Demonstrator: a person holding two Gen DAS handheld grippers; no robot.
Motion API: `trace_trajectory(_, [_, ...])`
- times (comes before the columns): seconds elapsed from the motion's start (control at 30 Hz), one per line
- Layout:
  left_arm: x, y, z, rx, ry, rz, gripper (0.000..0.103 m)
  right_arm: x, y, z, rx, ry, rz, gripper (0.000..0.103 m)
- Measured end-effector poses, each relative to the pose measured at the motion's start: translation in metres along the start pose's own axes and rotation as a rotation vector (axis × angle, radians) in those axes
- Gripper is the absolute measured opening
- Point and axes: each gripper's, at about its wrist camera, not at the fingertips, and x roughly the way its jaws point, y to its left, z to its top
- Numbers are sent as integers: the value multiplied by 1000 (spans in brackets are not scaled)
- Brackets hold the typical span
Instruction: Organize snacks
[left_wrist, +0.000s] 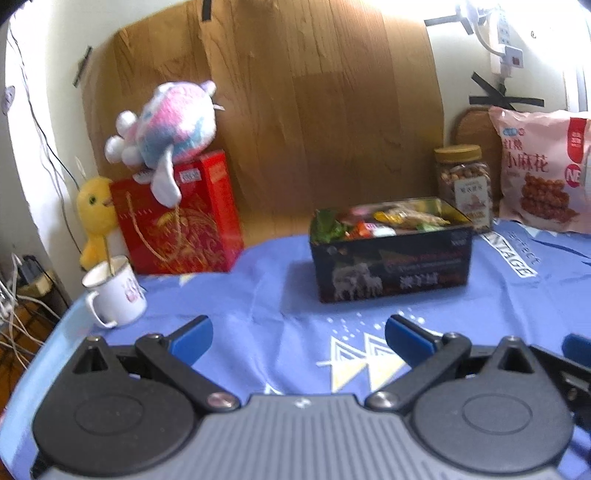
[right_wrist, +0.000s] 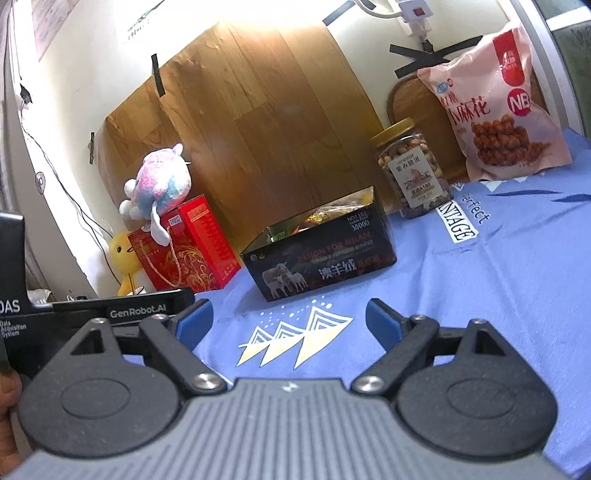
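A black tin box filled with several wrapped snacks stands on the blue cloth; it also shows in the right wrist view. Behind it stand a jar of nuts and a pink snack bag. My left gripper is open and empty, low over the cloth in front of the box. My right gripper is open and empty, also in front of the box. The left gripper's body shows at the right wrist view's left edge.
A red gift box with a plush toy on top stands at the back left, a yellow plush beside it. A white mug sits near the table's left edge. A wooden board leans on the wall.
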Motion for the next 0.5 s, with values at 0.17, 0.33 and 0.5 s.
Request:
trace_trajectory(0.17, [2, -2, -2, -4, 32, -11, 103, 1, -2, 0, 12, 7, 0, 92])
trace_trajectory(0.33, [-1, -4, -2, 6, 21, 7, 103, 0, 0, -1, 9, 9, 1, 92])
trace_trajectory(0.5, [1, -2, -3, 1, 23, 11, 103, 0, 2, -2, 6, 13, -2, 92])
